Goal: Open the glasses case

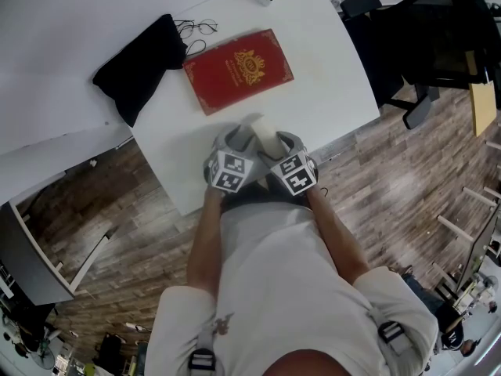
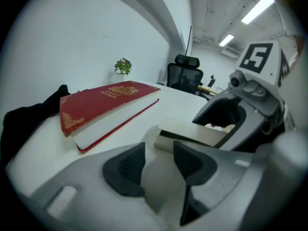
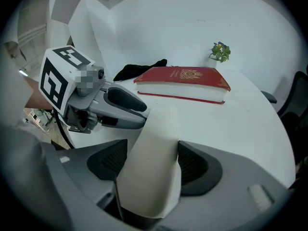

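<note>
The white glasses case (image 1: pixel 262 135) sits at the counter's (image 1: pixel 329 92) near edge, at 6 o'clock from the red book (image 1: pixel 237 70). The right hand-held gripper (image 3: pixel 151 159) clamps its body, and the left hand-held gripper (image 2: pixel 159 161), jaws nearly together, seems to pinch its other end. A dark seam shows under the lid, so it is best to brace the body and lift the lid evenly without twisting.

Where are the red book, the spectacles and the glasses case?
red book (image 1: pixel 239 70), head view, middle of cover
spectacles (image 1: pixel 207 27), head view, one lens
glasses case (image 3: pixel 153 158), right gripper view, white outer shell
</note>
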Demonstrator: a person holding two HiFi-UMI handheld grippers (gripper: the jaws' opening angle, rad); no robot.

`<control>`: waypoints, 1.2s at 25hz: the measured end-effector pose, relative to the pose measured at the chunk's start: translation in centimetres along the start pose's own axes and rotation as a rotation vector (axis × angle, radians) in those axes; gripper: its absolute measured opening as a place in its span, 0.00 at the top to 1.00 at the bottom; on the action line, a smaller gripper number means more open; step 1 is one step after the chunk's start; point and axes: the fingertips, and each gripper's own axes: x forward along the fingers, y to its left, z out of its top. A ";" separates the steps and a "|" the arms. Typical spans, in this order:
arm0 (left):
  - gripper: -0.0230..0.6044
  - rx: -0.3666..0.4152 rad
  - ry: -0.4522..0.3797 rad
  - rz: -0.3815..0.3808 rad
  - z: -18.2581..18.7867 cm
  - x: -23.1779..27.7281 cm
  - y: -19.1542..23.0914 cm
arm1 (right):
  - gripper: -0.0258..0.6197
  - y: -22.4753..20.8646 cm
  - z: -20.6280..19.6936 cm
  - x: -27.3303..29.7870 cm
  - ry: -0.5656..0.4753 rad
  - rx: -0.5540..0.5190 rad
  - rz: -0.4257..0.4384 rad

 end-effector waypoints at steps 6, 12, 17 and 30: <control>0.67 -0.003 0.005 -0.004 -0.2 0.2 0.0 | 0.45 -0.2 0.1 -0.1 -0.008 -0.009 -0.008; 0.67 -0.004 0.002 -0.002 -0.2 0.2 0.1 | 0.46 -0.2 0.3 -0.5 -0.018 -0.005 -0.005; 0.67 -0.002 -0.003 -0.004 -0.1 0.1 0.0 | 0.47 -0.3 0.4 -1.0 -0.026 -0.003 -0.007; 0.67 -0.009 -0.003 0.000 -0.2 0.2 0.1 | 0.53 -0.7 0.7 -2.0 -0.052 0.011 -0.013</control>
